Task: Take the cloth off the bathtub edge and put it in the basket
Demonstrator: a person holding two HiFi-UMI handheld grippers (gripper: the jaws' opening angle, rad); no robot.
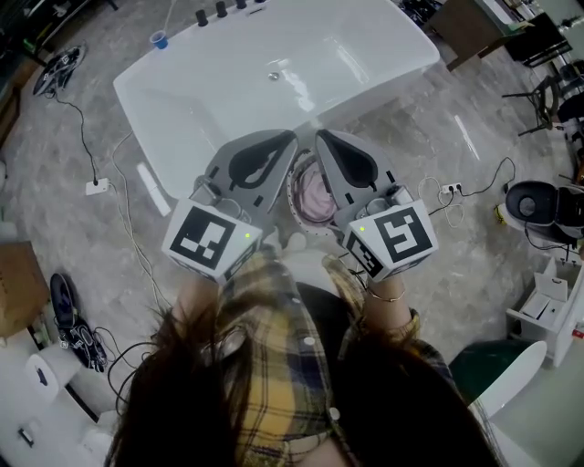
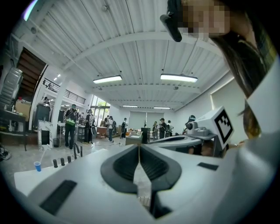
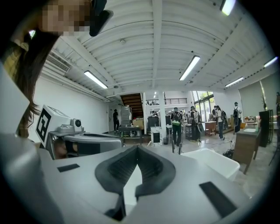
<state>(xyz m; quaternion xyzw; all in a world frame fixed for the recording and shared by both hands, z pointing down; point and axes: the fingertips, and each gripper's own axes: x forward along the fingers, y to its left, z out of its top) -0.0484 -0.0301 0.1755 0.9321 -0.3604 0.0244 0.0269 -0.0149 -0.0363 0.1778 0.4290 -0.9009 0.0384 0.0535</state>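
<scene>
The white bathtub lies ahead of me, and no cloth shows on its rim. A pink cloth lies inside a round basket on the floor just before the tub, partly hidden by my grippers. My left gripper and right gripper are held side by side above the basket, pointing level toward the tub. Both are shut with nothing between the jaws. The left gripper view shows its closed tips and the right gripper's marker cube. The right gripper view shows closed tips and the tub's end.
A blue cup and black tap knobs sit on the tub's far rim. Cables and a power strip lie on the floor at left, near a cardboard box. A white cabinet stands right. Several people stand far off.
</scene>
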